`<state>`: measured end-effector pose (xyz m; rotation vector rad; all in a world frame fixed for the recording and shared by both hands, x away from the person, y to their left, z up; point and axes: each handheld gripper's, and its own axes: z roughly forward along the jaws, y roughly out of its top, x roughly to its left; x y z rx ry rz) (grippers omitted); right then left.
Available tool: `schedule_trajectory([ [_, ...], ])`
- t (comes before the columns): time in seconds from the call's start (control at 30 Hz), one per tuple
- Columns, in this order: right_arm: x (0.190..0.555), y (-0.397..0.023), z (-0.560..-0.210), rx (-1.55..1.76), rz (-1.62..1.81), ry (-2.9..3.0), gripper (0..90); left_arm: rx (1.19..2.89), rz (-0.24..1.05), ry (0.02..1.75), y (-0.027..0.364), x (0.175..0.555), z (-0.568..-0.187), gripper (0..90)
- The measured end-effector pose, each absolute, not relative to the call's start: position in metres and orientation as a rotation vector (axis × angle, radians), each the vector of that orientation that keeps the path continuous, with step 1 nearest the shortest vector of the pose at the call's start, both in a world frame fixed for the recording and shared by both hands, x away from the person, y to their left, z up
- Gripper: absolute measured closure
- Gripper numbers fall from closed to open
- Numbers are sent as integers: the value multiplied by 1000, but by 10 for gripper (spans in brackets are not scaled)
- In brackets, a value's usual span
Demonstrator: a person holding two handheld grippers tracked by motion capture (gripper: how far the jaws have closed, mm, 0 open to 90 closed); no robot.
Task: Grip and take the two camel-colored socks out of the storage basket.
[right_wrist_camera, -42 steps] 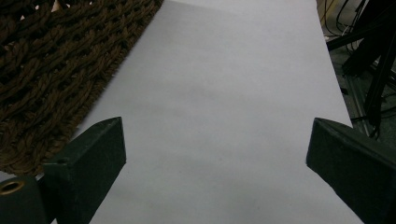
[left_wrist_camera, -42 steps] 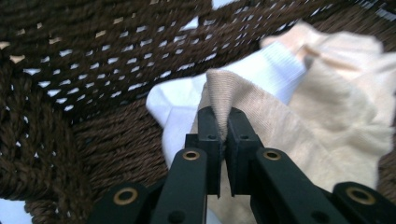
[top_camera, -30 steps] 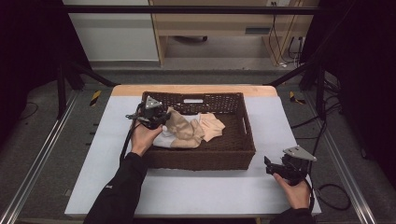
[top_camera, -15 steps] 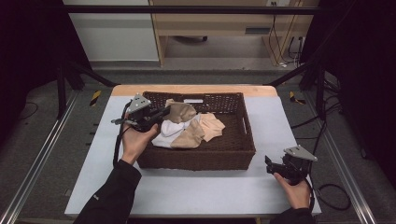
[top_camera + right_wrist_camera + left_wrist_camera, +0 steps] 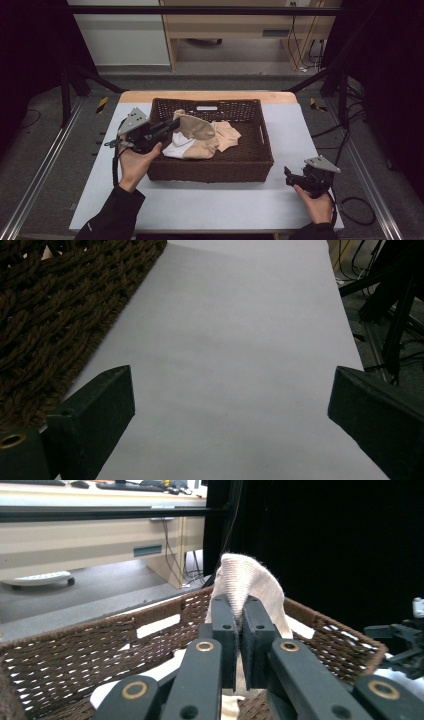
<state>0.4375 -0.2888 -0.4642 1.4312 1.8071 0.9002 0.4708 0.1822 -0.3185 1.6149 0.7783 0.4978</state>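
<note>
beige sock [image 5: 247, 580] | ribbed knit, lifted over basket [image 5: 260, 165] | left claw [image 5: 239, 611] pinching it | right claw [image 5: 225, 405] released

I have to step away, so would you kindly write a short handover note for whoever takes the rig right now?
Left gripper: shut on a beige sock, lifted above the wicker basket.
Right gripper: open, holding nothing, low over the white table right of the basket.
Done: one sock pinched and raised.
Left: carry it out of the basket; the other socks lie piled inside.
</note>
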Motion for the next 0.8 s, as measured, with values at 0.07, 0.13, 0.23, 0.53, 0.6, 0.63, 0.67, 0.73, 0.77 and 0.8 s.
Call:
schedule_trajectory([
  [0.07,437,-289,-464,1431,899,1806,51,1619,498,770,183,468,-317,856],
  [0.13,437,-289,-464,1428,900,1806,51,1618,495,762,183,464,-316,856],
  [0.23,437,-289,-464,1425,900,1800,51,1610,485,743,183,456,-314,856],
  [0.53,437,-290,-463,1427,901,1795,51,1593,456,688,186,433,-313,856],
  [0.6,437,-290,-463,1423,898,1797,52,1594,449,679,185,428,-314,856],
  [0.63,437,-290,-464,1425,898,1798,52,1595,442,676,185,427,-314,856],
  [0.67,437,-290,-464,1426,898,1798,52,1597,438,671,185,425,-315,856],
  [0.73,436,-289,-463,1422,901,1793,52,1607,426,661,183,418,-318,856],
  [0.77,436,-289,-463,1424,901,1791,52,1609,422,658,182,416,-319,856],
  [0.8,436,-290,-463,1427,904,1793,52,1614,420,651,182,414,-320,856],
])
